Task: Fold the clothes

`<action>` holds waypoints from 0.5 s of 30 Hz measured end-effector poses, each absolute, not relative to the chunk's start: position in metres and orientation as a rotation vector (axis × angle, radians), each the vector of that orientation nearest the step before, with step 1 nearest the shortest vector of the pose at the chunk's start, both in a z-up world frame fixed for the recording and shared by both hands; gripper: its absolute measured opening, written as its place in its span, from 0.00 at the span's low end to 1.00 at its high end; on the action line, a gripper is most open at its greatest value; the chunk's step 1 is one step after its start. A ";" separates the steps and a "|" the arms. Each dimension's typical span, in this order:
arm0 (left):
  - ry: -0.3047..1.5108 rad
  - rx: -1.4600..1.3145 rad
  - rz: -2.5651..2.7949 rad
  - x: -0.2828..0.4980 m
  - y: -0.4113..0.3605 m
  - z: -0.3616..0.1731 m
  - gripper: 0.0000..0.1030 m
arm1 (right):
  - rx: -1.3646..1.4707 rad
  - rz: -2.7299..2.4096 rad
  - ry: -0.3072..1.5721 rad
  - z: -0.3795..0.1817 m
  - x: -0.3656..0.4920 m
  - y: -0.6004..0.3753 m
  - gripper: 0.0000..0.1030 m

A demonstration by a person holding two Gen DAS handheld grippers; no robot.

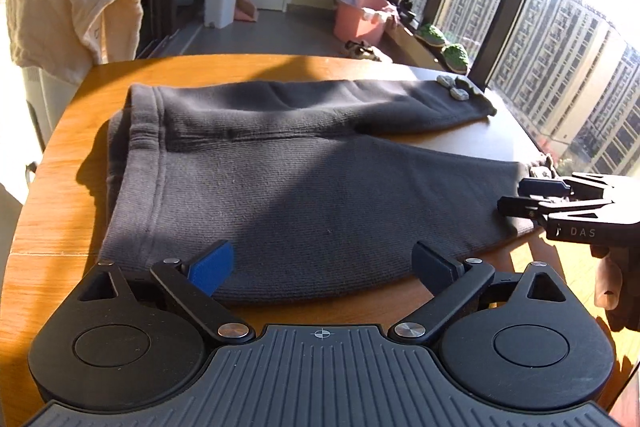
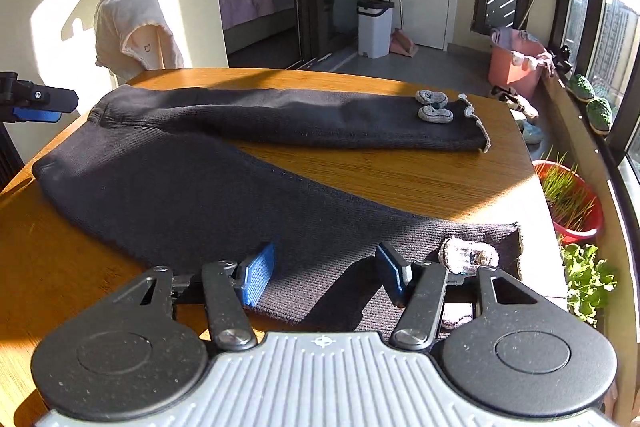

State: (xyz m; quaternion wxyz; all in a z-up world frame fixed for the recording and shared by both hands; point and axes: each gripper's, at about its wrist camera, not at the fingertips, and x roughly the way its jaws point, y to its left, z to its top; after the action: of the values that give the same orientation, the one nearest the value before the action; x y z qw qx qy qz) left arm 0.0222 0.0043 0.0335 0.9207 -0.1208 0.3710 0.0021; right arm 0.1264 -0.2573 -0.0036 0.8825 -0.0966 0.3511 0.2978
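Dark knit trousers (image 2: 188, 187) lie flat on the round wooden table (image 2: 400, 171); waistband toward the left gripper's side, 2 legs splayed in a V toward the window side, bare table showing between them; grey knitted decorations (image 2: 434, 107) near each cuff. Judging by that layout, no fold is done yet; legs have to be brought together first, then folded lengthwise; task looks barely started.

Left gripper (image 1: 324, 267): jaws wide apart, hovering over the near edge of the trousers at the waist end; pads clear of the cloth, nothing held.

Right gripper (image 2: 326, 273): jaws about half open, over the near leg just short of its cuff; cloth lies under and between the pads, but no pinch visible, so nothing gripped as far as I can tell.

Beyond the table: cream towel (image 1: 72, 15) draped over a chair, pink bucket (image 1: 360, 15) by the window.
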 end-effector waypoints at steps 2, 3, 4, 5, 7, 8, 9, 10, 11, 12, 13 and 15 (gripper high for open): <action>0.670 -0.296 0.096 0.032 0.033 0.054 0.96 | -0.204 0.620 0.736 -0.003 0.131 -0.254 0.56; 0.647 -0.304 0.142 0.040 0.045 0.060 0.96 | -0.198 0.620 0.739 -0.001 0.133 -0.254 0.55; 0.648 -0.322 0.176 0.052 0.057 0.061 0.96 | -0.179 0.617 0.736 0.003 0.139 -0.255 0.54; 0.671 -0.352 0.198 0.067 0.071 0.058 0.96 | -0.161 0.611 0.730 0.008 0.144 -0.255 0.54; 0.716 -0.403 0.237 0.096 0.094 0.052 0.95 | -0.128 0.566 0.685 0.022 0.161 -0.261 0.54; 0.734 -0.401 0.252 0.105 0.100 0.048 0.94 | -0.106 0.538 0.667 0.030 0.173 -0.264 0.54; 0.751 -0.386 0.270 0.113 0.104 0.044 0.94 | -0.071 0.516 0.667 0.034 0.189 -0.266 0.52; 0.764 -0.365 0.280 0.120 0.107 0.040 0.94 | -0.036 0.493 0.666 0.039 0.205 -0.268 0.50; 0.773 -0.351 0.282 0.125 0.110 0.036 0.94 | 0.000 0.470 0.666 0.044 0.221 -0.271 0.48; 0.780 -0.347 0.279 0.129 0.111 0.033 0.94 | 0.036 0.448 0.665 0.047 0.237 -0.273 0.48; 0.785 -0.349 0.272 0.133 0.112 0.031 0.94 | 0.074 0.427 0.663 0.047 0.253 -0.273 0.49; 0.793 -0.356 0.260 0.138 0.115 0.027 0.93 | 0.123 0.383 0.672 0.042 0.280 -0.272 0.50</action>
State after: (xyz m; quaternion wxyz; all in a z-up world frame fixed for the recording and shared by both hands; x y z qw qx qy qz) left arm 0.1385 0.1149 0.0271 0.8988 -0.1721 0.3831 0.1256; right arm 0.2799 -0.2719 0.0419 0.9242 0.0599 0.3276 0.1867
